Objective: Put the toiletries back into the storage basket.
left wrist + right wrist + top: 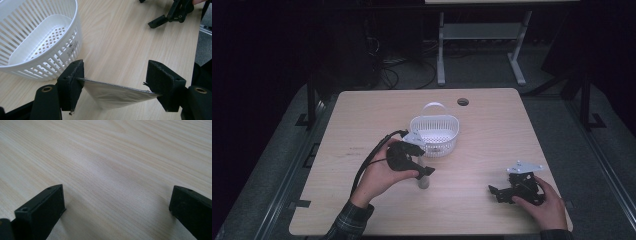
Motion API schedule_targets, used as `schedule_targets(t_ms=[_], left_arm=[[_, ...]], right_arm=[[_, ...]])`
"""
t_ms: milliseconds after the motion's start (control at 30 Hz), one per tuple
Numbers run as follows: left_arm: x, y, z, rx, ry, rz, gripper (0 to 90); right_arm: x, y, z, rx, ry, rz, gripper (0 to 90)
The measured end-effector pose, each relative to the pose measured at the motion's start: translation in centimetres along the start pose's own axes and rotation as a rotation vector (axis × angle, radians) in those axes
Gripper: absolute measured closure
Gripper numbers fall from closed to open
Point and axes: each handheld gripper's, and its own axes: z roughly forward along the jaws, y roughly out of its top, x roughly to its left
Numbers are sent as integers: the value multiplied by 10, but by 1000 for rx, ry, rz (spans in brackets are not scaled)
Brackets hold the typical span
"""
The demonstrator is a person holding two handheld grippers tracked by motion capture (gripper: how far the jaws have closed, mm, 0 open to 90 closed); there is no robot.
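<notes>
- Currently: left gripper (116, 86) pinches a flat silvery pouch (115, 95) by its two side edges, one pad on each edge, top seam stretched straight from pad to pad.
- Pouch body hangs below the jaw line toward the table (130, 42); lower end seen in the high view at or just above the wood, contact not discernible.
- Edge-to-edge hold judged deliberate: keeps the thin pack taut and upright, easy to lift and drop.
- White slotted basket (42, 42) sits just beyond and to one side of the left jaws, bottom bare; judged the likely destination, hence the short approach.
- Left hand (379, 175) wraps the gripper body from below, jaws tipped downward over the pouch.
- Right gripper (117, 202) stands with jaws spread wide, nothing between them, bare wood ahead.
- Right hand (549, 205) rests low on the table, well apart from pouch and basket; judged parked clear of the working side.
</notes>
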Motion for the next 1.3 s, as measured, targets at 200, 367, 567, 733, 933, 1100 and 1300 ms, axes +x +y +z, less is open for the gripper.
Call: schedule_targets(t_ms=[200, 367, 567, 733, 933, 1100, 1300], left_arm=[[1, 1, -1, 5, -2, -5, 305], [2, 1, -5, 2, 4, -9, 306], [5, 3, -13, -13, 23, -22, 305], [8, 3, -19, -24, 36, -33, 306], [12, 5, -26, -31, 47, -43, 306], [16, 7, -31, -35, 55, -53, 306], [20, 9, -37, -37, 68, -66, 306]], right_arm=[[0, 0, 0, 0, 0, 0, 0], [0, 0, 0, -1, -1, 0, 0], [0, 0, 0, -1, -1, 0, 0], [0, 0, 0, 0, -1, 1, 0], [0, 0, 0, 0, -1, 1, 0], [0, 0, 0, -1, -1, 1, 0], [0, 0, 0, 0, -1, -1, 0]])
